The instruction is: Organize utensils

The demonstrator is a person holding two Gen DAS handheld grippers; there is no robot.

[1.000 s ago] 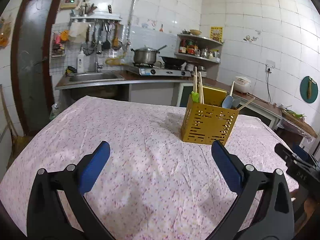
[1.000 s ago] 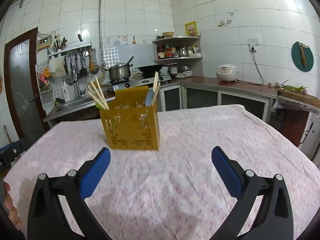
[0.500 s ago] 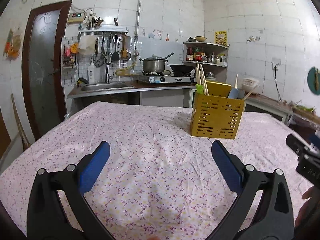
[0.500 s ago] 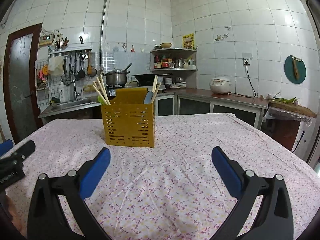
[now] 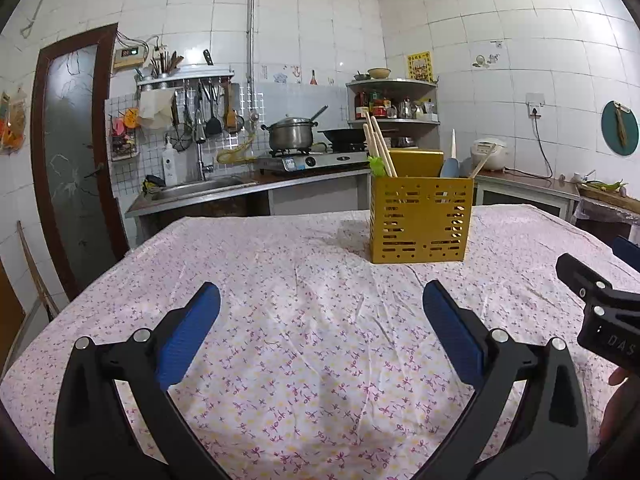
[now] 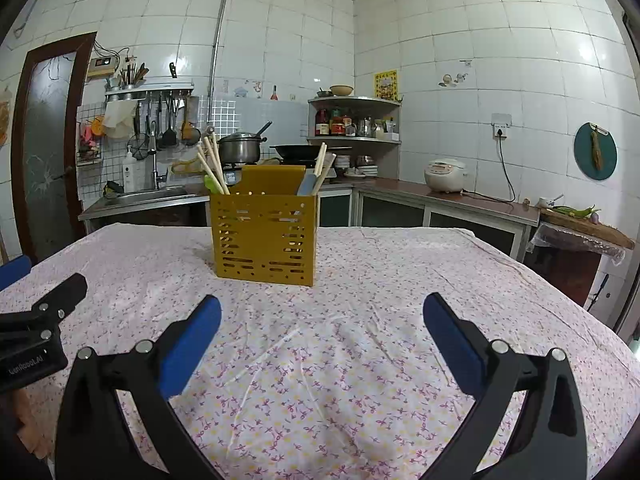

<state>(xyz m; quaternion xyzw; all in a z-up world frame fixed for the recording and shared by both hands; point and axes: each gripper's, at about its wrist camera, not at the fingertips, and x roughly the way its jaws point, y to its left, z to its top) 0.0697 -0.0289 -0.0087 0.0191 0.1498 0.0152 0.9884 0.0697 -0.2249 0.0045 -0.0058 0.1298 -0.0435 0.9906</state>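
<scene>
Hovering low over the table (image 5: 280, 360), both tools gape wide and hold nothing: left tool (image 5: 320, 332), right tool (image 6: 322, 334). Yellow caddy (image 6: 264, 238) stands upright mid-table, well ahead of both. From the right tool it sits ahead and slightly left; from the left tool, ahead and to the right. Chopsticks (image 6: 212, 168) lean out of its left compartment beside a green piece; a blue spoon (image 6: 307, 184) and more sticks stand on its right side. All long axes near vertical, tilted a little. No loose utensil shows on the cloth, so sorting looks done or nearly so. Neither tool reads clearly nearer. Any further pick would mean reaching forward and coming down from above.
</scene>
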